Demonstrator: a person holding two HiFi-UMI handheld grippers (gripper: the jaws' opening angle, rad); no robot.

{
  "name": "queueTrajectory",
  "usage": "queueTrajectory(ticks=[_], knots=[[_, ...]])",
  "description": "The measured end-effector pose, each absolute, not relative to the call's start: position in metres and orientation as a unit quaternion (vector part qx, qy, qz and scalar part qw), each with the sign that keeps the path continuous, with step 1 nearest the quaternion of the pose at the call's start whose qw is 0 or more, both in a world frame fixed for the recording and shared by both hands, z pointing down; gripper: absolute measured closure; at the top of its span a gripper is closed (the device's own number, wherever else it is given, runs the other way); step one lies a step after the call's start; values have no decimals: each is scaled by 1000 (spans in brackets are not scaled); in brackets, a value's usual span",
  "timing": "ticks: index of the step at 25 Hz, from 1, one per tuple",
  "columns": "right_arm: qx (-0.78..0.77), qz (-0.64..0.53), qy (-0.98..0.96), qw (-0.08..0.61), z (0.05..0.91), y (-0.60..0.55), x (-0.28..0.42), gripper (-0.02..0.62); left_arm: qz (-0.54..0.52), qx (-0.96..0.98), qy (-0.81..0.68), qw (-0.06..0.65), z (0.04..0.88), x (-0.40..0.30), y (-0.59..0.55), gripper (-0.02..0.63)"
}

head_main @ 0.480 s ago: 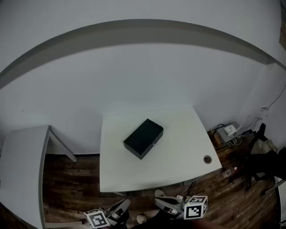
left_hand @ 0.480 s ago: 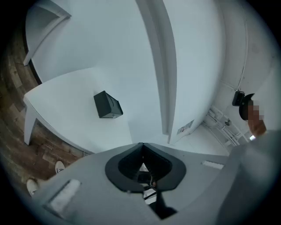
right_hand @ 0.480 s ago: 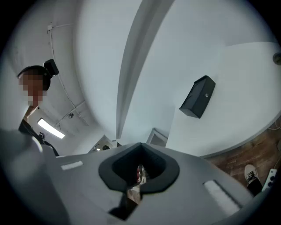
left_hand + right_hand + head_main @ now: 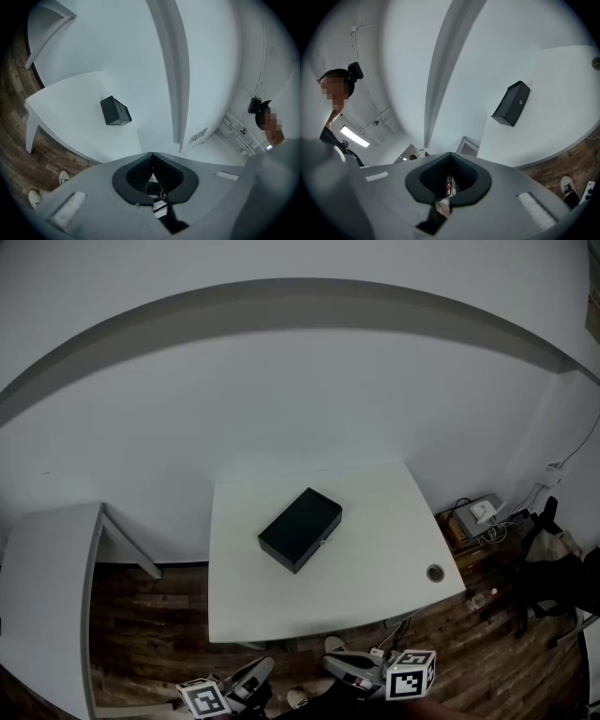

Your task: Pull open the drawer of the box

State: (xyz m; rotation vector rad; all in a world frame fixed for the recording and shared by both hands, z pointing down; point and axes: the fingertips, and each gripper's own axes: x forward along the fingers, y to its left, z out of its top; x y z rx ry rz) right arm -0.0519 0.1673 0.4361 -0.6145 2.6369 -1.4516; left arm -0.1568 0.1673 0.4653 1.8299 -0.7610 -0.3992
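Black box [image 4: 300, 529] sits alone mid-worktop [image 4: 375, 601], untouched.
Head view: one box, one worktop, two tools; the left tool [image 4: 251, 673] and right tool [image 4: 349, 664] hang below the near edge, well apart from the box. Left gripper view: left tool [image 4: 152, 154] has its jaws pressed together, empty; box [image 4: 115, 111] far ahead. Right gripper view: right tool [image 4: 450, 154] likewise closed on nothing; one small pale fitting [image 4: 520, 102] on a box face, probably the drawer's pull. Unbraced, the box may slide along instead of the drawer opening.
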Motion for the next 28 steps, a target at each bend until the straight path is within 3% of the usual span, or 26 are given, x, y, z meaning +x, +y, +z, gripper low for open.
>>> queueTrajectory(ticks=[17,20,28], knots=[[-212,-468,857,44,433,134,-35,569,-133,763,-352,525,485,-161,127,598],[-215,-472,854,45,434,124,-27,569,-115,770,-371,507,485,-165,101,556],[-220,-487,844,49,437,81,-6,569,-19,799,-425,426,495,-170,16,518]])
